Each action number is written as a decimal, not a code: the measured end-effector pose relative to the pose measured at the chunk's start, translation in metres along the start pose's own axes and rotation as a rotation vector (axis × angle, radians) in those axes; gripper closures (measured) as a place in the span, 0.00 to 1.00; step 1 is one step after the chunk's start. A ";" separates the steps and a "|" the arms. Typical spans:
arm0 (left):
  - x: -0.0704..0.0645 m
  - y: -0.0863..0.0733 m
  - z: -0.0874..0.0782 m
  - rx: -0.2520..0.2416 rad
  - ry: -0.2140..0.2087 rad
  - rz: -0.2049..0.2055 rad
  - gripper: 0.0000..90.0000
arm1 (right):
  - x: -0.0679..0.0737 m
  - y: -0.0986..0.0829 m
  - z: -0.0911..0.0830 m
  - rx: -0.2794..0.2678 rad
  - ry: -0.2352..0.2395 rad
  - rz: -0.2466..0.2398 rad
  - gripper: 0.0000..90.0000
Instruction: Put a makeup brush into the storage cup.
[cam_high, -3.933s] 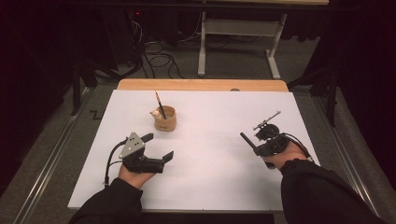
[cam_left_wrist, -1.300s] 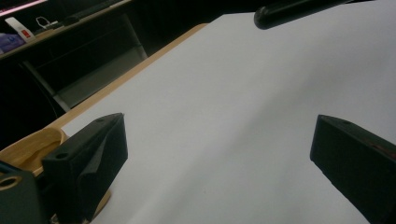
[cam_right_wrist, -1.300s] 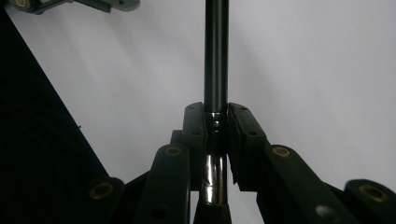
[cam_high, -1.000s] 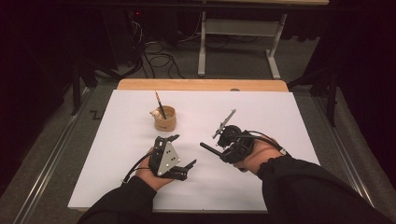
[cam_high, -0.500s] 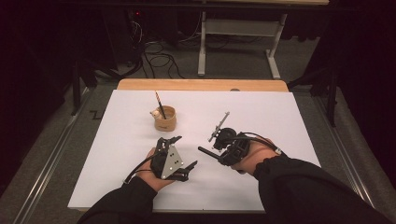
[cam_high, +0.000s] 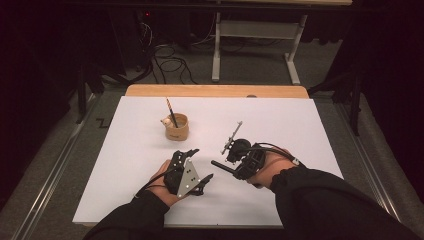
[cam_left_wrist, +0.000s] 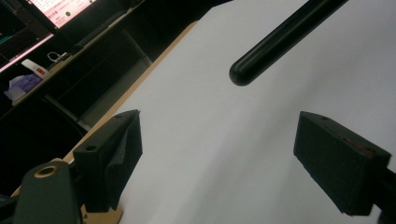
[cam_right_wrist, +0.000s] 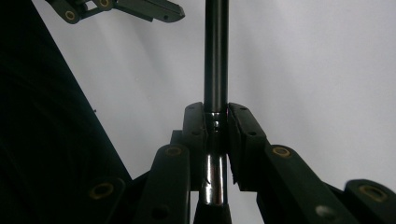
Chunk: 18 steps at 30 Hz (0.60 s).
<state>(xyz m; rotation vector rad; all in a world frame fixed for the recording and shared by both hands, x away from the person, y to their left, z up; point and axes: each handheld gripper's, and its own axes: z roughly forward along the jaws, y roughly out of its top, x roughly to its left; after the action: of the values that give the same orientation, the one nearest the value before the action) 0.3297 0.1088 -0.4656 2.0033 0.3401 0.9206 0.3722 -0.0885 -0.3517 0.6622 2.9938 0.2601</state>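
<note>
Right gripper (cam_right_wrist: 217, 116) clamped on a black pen (cam_right_wrist: 216, 56), held above the white sheet (cam_high: 300, 125) near table centre, blunt end (cam_left_wrist: 243, 74) pointing toward the left gripper (cam_high: 200, 165). Left gripper jaws wide apart, nothing between them, just short of the pen's end. Wooden cup (cam_high: 177, 126) with pencil (cam_high: 170, 109) standing well behind.

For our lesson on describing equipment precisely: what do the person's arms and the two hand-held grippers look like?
Both arms wear long dark sleeves. The left hand-held gripper is black, with a grey three-cornered plate dotted with small holes on top. Its jaws end in blocky black pads, and its linkage has brass-coloured pivot holes. The right hand-held gripper is black too, with a black cable looping over it.
</note>
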 end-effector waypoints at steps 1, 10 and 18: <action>0.000 0.000 0.000 0.002 -0.001 0.005 0.18 | 0.001 0.000 0.001 -0.001 0.002 0.002 0.89; -0.003 0.000 0.001 0.004 0.010 0.037 0.22 | 0.004 0.005 0.004 0.021 0.009 -0.022 0.89; -0.010 0.002 0.001 0.008 0.017 0.118 0.31 | 0.006 0.012 0.005 0.045 0.025 -0.037 0.89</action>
<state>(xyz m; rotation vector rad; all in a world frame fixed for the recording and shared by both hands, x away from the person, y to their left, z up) 0.3232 0.1018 -0.4691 2.0407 0.2376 1.0115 0.3719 -0.0742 -0.3551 0.6112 3.0406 0.2015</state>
